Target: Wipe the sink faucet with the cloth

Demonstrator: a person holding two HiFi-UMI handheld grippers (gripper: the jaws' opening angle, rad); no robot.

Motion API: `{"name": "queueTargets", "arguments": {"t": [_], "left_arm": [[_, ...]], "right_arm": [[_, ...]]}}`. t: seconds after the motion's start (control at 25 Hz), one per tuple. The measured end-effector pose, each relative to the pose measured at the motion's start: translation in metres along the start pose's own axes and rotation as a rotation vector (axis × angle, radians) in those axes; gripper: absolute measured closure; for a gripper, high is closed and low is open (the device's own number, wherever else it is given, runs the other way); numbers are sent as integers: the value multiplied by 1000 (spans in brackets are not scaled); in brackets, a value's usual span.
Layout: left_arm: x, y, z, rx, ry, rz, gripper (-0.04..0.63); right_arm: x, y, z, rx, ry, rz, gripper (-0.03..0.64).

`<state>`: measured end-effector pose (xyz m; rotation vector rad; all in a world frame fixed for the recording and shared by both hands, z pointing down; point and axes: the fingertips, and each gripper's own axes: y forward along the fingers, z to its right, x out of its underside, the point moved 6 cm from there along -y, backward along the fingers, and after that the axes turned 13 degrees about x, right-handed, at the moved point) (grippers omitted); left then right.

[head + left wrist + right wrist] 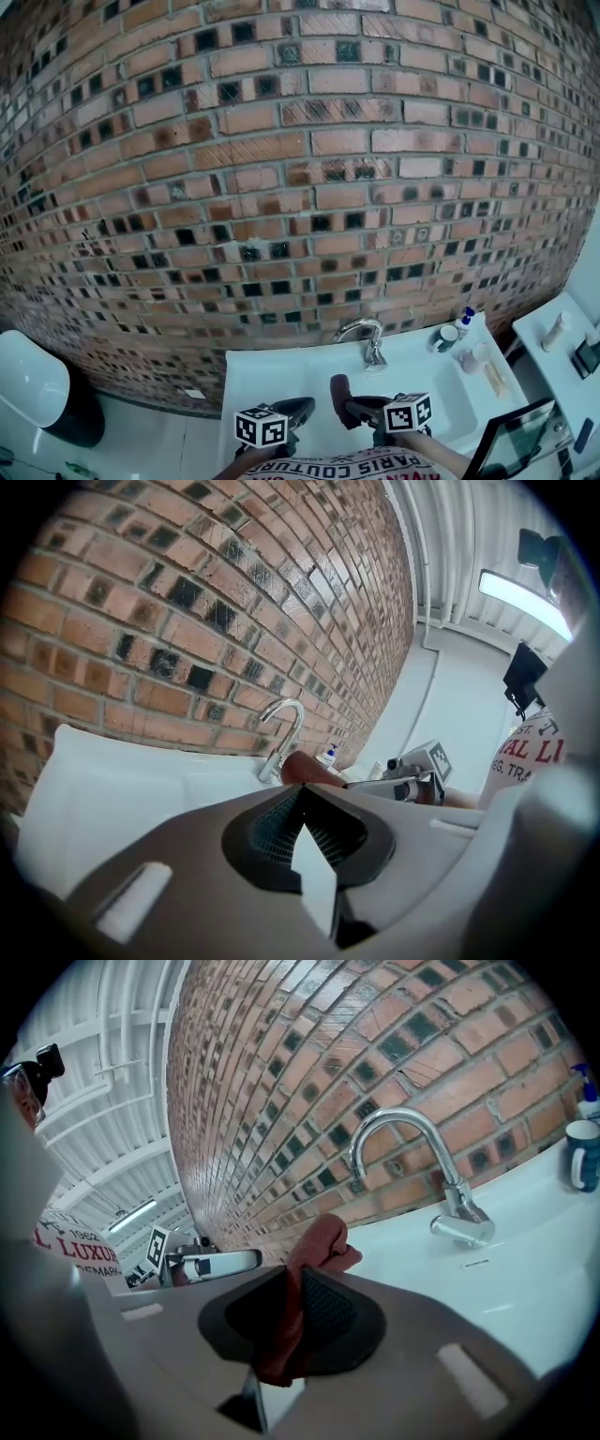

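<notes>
brick wall [281, 141]; crumpled reddish-brown cloth [314, 1251] pinched in right gripper [292, 1312] jaws

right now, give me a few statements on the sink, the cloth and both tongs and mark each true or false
1. The right tongs grip a dark red cloth. True.
2. The left tongs hold a sponge. False: they are shut on nothing.
3. The cloth is pressed against the faucet. False: it is held short of the faucet, not touching it.
4. A blue mug stands on the sink to the right of the faucet. True.
5. The wall behind the sink is white tile. False: it is a brick wall.
</notes>
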<state>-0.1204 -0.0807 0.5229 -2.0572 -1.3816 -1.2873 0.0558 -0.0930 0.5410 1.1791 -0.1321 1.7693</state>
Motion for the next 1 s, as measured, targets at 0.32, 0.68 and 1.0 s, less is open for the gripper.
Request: {"name": "queueTargets", "arguments": {"t": [0.32, 0.68, 1.0], "left_arm": [[2, -6, 14, -1, 16, 12, 595], [6, -7, 22, 3, 18, 4, 595], [5, -2, 25, -4, 38, 6, 595]], "right_arm": [[6, -1, -18, -19, -43, -22, 566], [11, -5, -22, -13, -49, -24, 566], [8, -6, -15, -19, -66, -15, 567]]}}
